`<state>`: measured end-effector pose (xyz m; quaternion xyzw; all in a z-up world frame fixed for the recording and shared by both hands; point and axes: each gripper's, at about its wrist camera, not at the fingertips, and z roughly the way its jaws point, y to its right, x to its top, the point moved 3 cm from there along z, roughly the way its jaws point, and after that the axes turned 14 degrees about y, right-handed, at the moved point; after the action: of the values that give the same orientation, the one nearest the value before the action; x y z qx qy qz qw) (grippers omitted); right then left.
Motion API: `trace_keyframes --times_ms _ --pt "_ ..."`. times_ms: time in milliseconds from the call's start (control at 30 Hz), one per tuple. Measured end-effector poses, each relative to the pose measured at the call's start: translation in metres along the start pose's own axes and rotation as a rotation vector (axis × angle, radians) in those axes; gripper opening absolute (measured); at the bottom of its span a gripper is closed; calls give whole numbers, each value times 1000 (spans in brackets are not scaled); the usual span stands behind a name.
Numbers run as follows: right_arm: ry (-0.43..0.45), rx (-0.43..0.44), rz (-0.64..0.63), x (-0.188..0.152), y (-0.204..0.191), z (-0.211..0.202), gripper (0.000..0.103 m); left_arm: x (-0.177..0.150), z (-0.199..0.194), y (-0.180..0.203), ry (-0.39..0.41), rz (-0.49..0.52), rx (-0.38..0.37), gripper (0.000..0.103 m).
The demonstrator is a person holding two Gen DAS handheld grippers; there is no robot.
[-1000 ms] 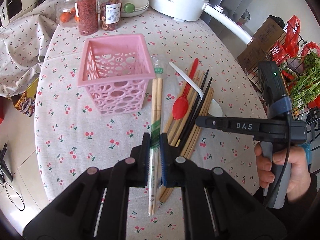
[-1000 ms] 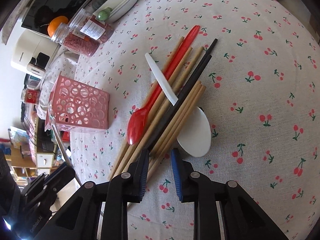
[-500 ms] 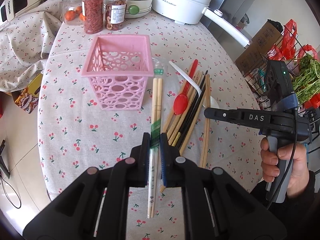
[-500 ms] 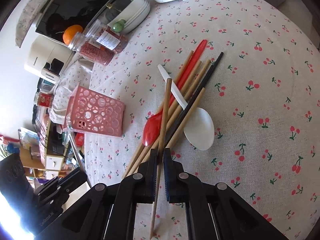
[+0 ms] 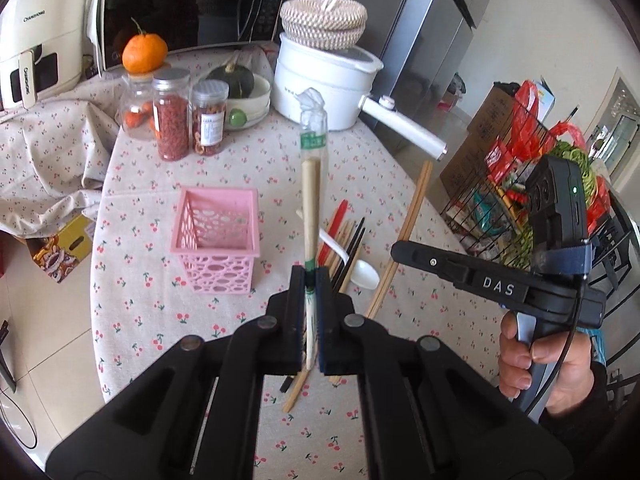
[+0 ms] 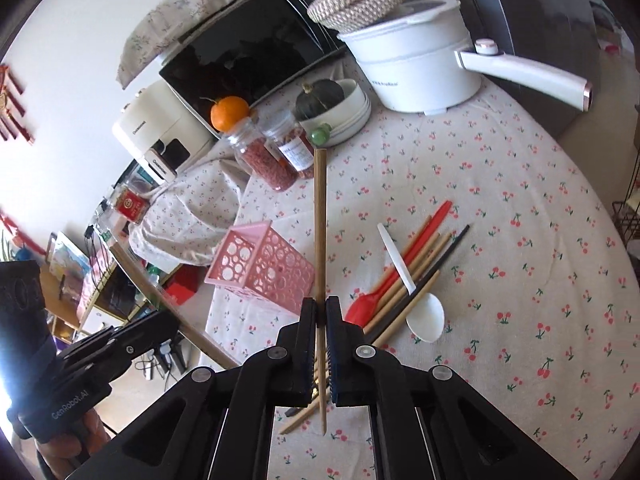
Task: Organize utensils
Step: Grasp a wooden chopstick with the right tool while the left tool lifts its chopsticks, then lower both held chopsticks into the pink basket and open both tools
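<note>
My left gripper [image 5: 310, 276] is shut on a wrapped pair of chopsticks [image 5: 311, 200] in a clear sleeve with a green band, its jaws still closing tighter. The pair points up, above the table. My right gripper [image 6: 320, 308] is shut on one wooden chopstick [image 6: 320, 220], also lifted and pointing up. Below and left of both sticks stands the pink basket [image 5: 216, 236] [image 6: 264, 268]. A red spoon [image 6: 400, 264], a white spoon [image 6: 424, 316], black chopsticks [image 6: 432, 268] and several wooden ones lie in a pile on the cherry-print cloth.
At the table's back stand a white pot [image 5: 324, 84] with a long handle, spice jars [image 5: 172, 120], an orange and a bowl with a squash [image 5: 236, 80]. A wire rack of groceries [image 5: 520, 168] stands off the table's right edge. A hand [image 5: 536, 368] holds the right gripper.
The right gripper shut on a wooden chopstick from the pile. Both grippers rose and tipped up, lifting their chopsticks off the cloth.
</note>
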<state>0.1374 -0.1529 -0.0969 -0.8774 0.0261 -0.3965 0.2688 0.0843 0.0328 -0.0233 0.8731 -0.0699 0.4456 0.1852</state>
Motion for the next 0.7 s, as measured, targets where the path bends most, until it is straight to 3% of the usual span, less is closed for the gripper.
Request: trace_keyframes --times_ms 233,433,700 --pt "170 29 -23 36 -22 -28 5 41 -26 -11 227 -16 43 6" --pt "262 56 -16 60 -39 -34 5 58 -26 -27 370 -14 125 6" --pt "358 103 -9 92 -68 -19 5 56 19 -65 339 -55 191 6"
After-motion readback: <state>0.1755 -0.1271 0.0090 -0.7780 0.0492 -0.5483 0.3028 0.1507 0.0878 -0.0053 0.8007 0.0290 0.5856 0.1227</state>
